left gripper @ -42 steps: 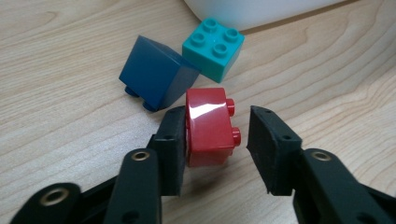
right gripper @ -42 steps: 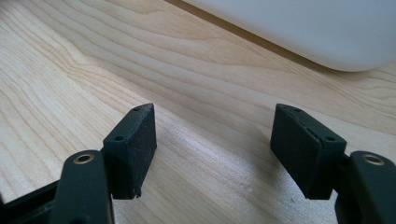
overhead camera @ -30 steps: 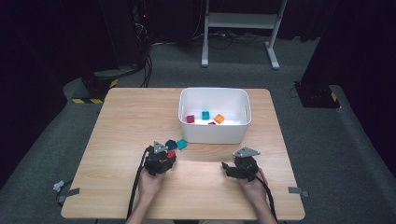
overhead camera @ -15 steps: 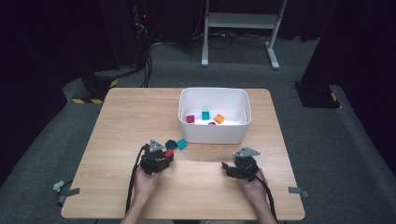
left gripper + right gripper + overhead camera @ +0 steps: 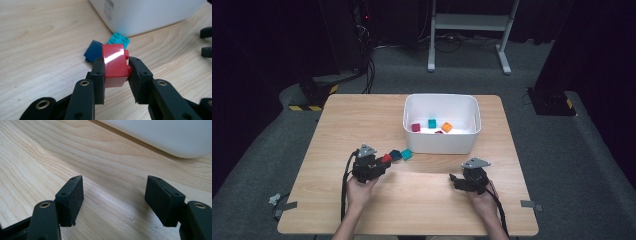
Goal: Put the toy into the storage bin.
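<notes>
Left gripper view: we log our left gripper (image 5: 113, 75) clamping a red brick (image 5: 113, 65) that half-hides the blue brick (image 5: 93, 51) before the white bin (image 5: 150, 12); right gripper (image 5: 113, 200) agape.

White bin (image 5: 150, 12) sticker, barcode print too blurred to read

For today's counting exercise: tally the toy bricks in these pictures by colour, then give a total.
Red brick: 1
Dark blue brick: 1
Teal bricks: 2
Maroon bricks: 2
Orange brick: 1
Total: 7
</notes>
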A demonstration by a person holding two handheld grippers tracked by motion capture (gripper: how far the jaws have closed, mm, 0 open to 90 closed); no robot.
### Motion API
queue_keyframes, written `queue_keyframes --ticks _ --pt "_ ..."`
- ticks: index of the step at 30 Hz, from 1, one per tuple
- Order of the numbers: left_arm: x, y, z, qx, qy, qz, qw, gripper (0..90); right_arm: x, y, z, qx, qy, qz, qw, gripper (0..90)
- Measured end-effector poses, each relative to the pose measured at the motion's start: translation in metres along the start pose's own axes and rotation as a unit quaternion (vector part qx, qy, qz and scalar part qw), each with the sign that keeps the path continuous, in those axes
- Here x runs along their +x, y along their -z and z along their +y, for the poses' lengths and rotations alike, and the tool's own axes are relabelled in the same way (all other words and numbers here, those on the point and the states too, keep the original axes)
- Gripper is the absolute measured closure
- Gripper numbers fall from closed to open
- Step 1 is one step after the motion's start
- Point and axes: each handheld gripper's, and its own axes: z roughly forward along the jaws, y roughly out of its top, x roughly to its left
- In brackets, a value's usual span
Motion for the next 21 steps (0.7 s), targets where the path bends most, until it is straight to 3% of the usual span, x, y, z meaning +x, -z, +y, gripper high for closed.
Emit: queue_keyframes --ticks 9,21 --pt "0.012 0.017 0.013 -0.012 0.009 0.002 0.9999 67.3 0.0 0.0 0.0 0.0 0.0 0.0 1.0 31.4" --pt "0.014 0.034 0.036 -0.023 -0.003 -0.002 0.9997 67.3 0.0 0.0 0.0 0.0 0.0 0.0 1.0 31.3"
